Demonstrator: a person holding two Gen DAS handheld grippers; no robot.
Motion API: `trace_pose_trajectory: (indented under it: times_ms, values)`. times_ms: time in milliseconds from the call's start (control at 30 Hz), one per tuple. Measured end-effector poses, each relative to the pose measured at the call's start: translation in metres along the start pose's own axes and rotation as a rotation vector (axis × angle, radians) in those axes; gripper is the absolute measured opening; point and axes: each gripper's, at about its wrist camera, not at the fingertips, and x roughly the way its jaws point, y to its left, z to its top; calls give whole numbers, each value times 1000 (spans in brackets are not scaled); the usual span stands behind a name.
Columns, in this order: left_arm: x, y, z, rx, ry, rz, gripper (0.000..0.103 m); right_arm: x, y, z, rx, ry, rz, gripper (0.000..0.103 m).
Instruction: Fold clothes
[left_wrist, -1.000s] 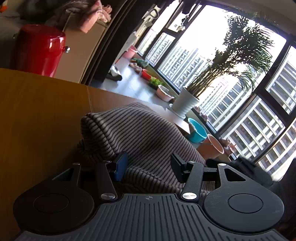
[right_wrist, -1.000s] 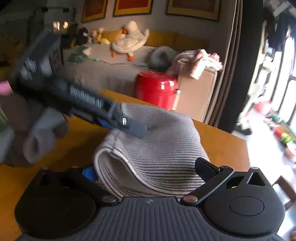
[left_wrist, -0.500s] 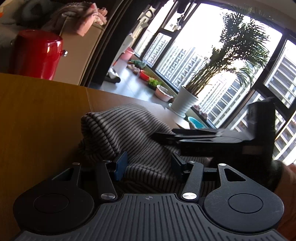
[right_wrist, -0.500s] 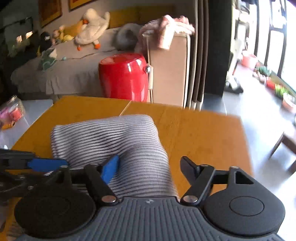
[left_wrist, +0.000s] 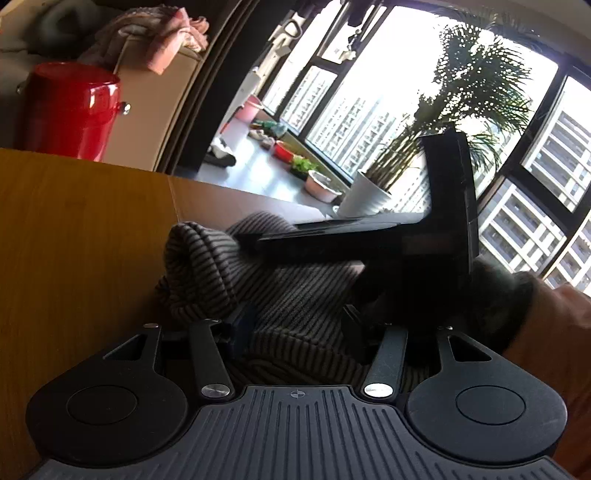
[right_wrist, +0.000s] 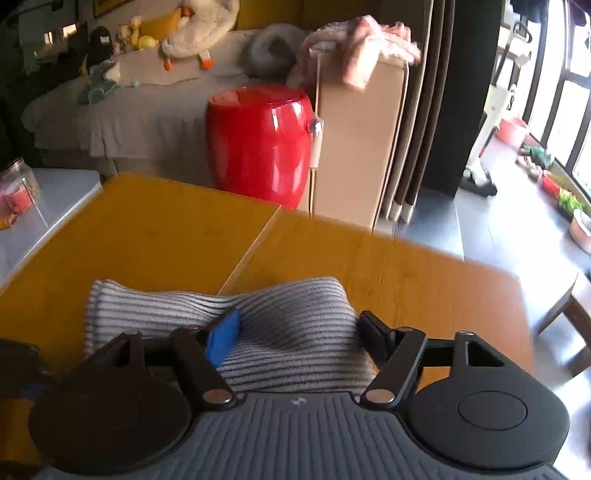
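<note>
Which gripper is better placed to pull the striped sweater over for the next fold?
Probably right: the right gripper straddles the sweater's free end, jaws just closing. The left gripper appears to pin the other end.

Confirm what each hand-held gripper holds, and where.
Left hand-held gripper: striped garment, near folded edge bunched between its jaws. Right hand-held gripper: jaws just closing around the garment's near edge, grip unclear.

We see bare surface (right_wrist: 155, 236) beyond the striped garment (right_wrist: 295, 332); the right gripper (left_wrist: 295, 240) crosses our left-side path.

Window (left_wrist: 369, 92) glare blows out; foreground dim, fisheye edges bend, slight blur.
</note>
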Motion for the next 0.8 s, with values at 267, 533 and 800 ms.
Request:
trace_pose_trajectory:
  times_ms: [267, 533, 800]
  values:
    - [-23, 0, 13, -35, -59, -48, 64, -70, -36, -38, 114, -140, -22, 81]
    - [1, -9, 27, -17, -47, 7, 62, -89, -39, -102, 219, -131, 21, 81]
    - [-12, -8, 21, -22, -47, 118, 56, -121, -31, -109, 187, -170, 99, 82]
